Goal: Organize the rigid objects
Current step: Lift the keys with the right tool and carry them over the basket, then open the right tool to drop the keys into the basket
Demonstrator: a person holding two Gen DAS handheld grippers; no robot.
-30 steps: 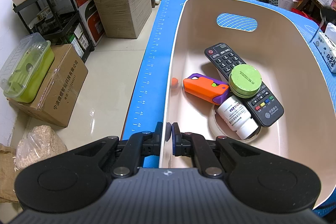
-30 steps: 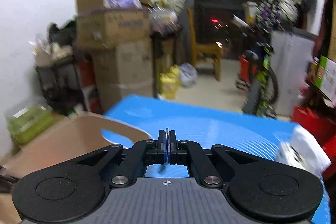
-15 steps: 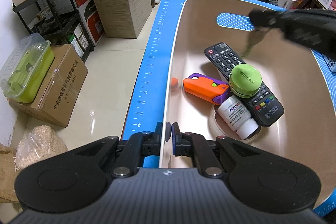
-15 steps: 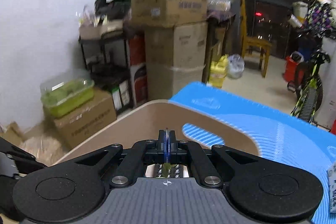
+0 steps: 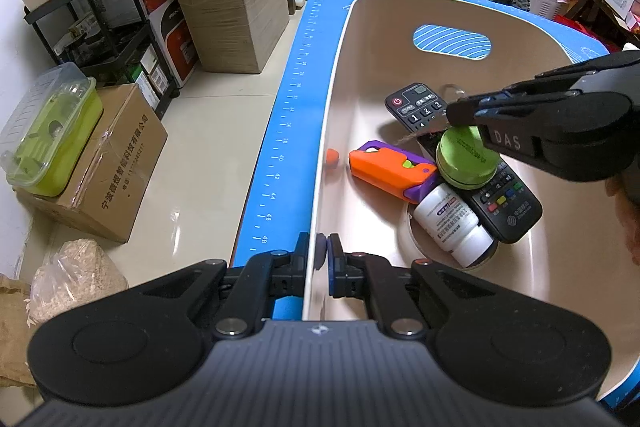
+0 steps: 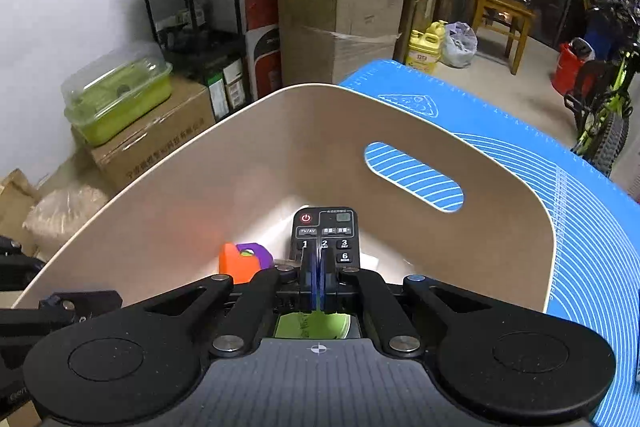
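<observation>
The right gripper (image 5: pixel 460 115) is hanging pinched shut on a thin brown strand (too fine to name) just above the green tin (image 5: pixel 466 157), inside the beige bin (image 5: pixel 332 131). The left gripper (image 5: pixel 321 259) is clamping the bin's near-left rim, steadying it. 4 items are lying heaped toward the near end: the tin, the remote (image 5: pixel 416 107), an orange-and-purple toy (image 5: pixel 390 169) and a white bottle (image 5: pixel 452 223). Next probably comes letting the strand go. "DAS" is showing on the right gripper.
</observation>
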